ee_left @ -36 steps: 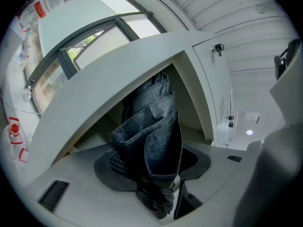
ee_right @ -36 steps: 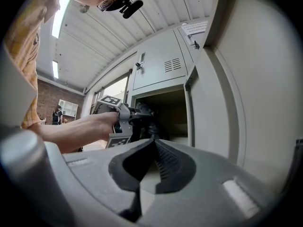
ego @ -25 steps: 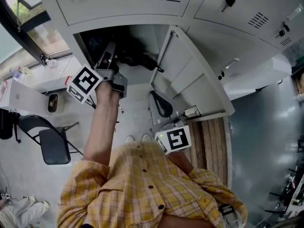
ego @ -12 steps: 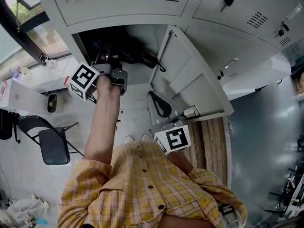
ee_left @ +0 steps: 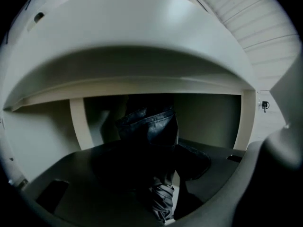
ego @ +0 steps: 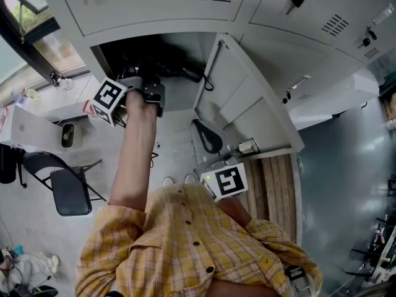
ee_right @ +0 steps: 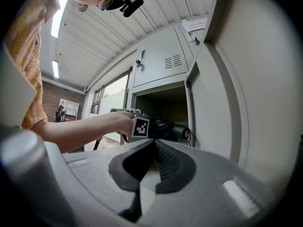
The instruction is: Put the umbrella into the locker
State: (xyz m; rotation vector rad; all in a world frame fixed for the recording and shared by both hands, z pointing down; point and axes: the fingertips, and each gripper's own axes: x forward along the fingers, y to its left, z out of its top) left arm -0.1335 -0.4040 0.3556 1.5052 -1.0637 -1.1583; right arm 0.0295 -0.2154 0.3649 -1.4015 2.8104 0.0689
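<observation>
locker rm in a wkshop-type bldg: grey metal lockers (ego: 154,5), folding chair (ego: 70,195).

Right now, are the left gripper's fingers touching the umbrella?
Touching. The left gripper view shows the umbrella clamped between the fingers of the left gripper, its dark folded fabric filling the space between them.

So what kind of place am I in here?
Probably a locker area in a workshop or lab: a bank of grey metal lockers, one with its door open, and a folding chair by a window.
</observation>
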